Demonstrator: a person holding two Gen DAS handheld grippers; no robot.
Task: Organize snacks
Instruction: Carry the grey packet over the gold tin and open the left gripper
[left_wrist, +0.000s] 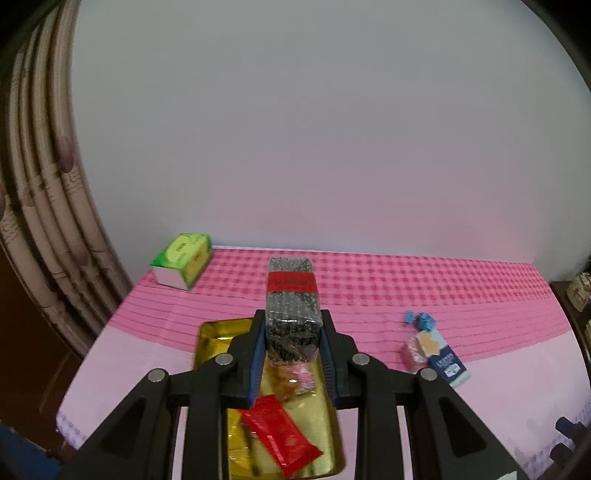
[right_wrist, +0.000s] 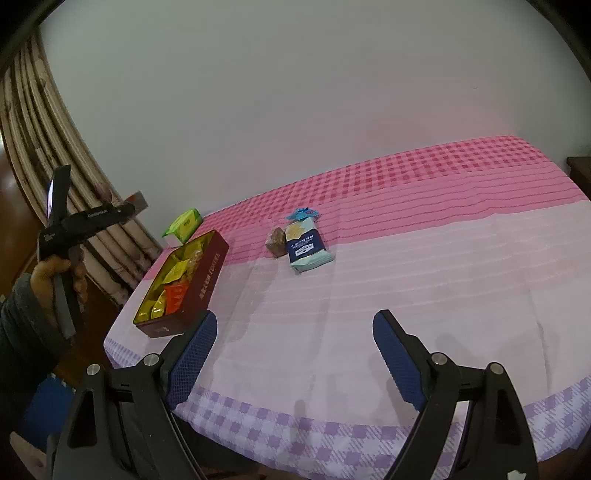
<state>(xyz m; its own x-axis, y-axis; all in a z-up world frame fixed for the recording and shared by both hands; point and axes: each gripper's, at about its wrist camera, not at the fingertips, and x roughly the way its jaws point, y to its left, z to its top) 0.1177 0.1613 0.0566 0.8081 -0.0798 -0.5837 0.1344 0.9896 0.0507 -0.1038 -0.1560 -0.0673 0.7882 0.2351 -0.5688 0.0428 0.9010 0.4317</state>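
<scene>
My left gripper (left_wrist: 291, 332) is shut on a black speckled snack pack with a red band (left_wrist: 291, 295) and holds it above a gold-lined tin box (left_wrist: 214, 336). The box holds a red packet (left_wrist: 282, 435) and a pink-wrapped snack (left_wrist: 295, 380). In the right wrist view the box (right_wrist: 207, 280) has dark red walls and holds yellow and orange packets. My right gripper (right_wrist: 293, 343) is open and empty over the near table edge. A blue-and-white snack pack (right_wrist: 306, 249) and a small brown snack (right_wrist: 277, 242) lie mid-table; they also show in the left wrist view (left_wrist: 443, 356).
A green box (left_wrist: 183, 266) stands at the table's far left corner, also in the right wrist view (right_wrist: 184, 225). A pink checked cloth (right_wrist: 424, 258) covers the table. Curtains (left_wrist: 40, 221) hang at the left. Dark furniture (right_wrist: 580, 170) stands at the right.
</scene>
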